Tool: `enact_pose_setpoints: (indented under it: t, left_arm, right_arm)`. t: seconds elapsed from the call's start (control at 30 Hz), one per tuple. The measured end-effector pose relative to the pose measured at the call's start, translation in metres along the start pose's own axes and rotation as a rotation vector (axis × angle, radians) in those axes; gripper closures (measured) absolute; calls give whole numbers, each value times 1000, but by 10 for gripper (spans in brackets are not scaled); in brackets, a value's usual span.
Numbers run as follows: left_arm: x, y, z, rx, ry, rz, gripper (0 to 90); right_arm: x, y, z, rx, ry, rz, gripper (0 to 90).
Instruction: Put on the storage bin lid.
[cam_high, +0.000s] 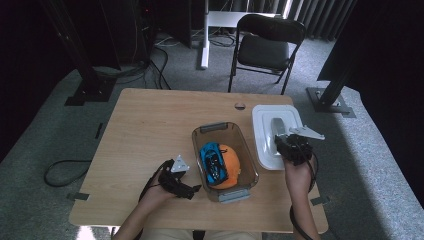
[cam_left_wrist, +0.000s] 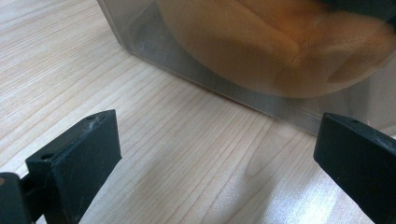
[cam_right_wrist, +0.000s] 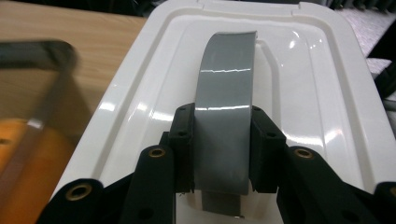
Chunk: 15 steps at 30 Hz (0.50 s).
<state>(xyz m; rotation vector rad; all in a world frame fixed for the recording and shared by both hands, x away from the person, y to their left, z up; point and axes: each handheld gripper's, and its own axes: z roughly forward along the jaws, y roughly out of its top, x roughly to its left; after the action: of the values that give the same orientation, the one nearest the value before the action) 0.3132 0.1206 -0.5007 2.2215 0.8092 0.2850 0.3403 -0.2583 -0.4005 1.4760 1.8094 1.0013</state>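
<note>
A clear plastic container (cam_high: 196, 150) stands in the middle of the wooden table and holds a round orange thing (cam_high: 232, 167) with a blue toy car (cam_high: 214, 162) on it. To its right is a white lid (cam_high: 262, 135) with a grey strap handle (cam_high: 277, 125). My right gripper (cam_high: 292, 147) is shut on that handle (cam_right_wrist: 226, 93), a pad on each side, over the white lid (cam_right_wrist: 317, 84). My left gripper (cam_high: 192, 190) lies low on the table at the container's near left corner, open. Between its jaws (cam_left_wrist: 215, 154) is bare wood, with the container wall (cam_left_wrist: 196, 70) just ahead.
A black folding chair (cam_high: 265, 45) and a white desk leg (cam_high: 204, 40) stand beyond the table's far edge. Black frame posts (cam_high: 332, 90) rise at both sides. A small round hole (cam_high: 240, 106) sits near the table's far edge. Bare wood stretches over the left half.
</note>
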Motion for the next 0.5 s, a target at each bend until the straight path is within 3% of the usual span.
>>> enact_pose_setpoints:
  t: [0.27, 0.5]
  left_arm:
    - [-1, 0, 0, -2, 0, 3, 13]
    - [-1, 1, -1, -1, -1, 5, 13]
  right_arm:
    - [32, 12, -27, -48, 61, -41, 672]
    - [60, 5, -30, -40, 133, -62, 672]
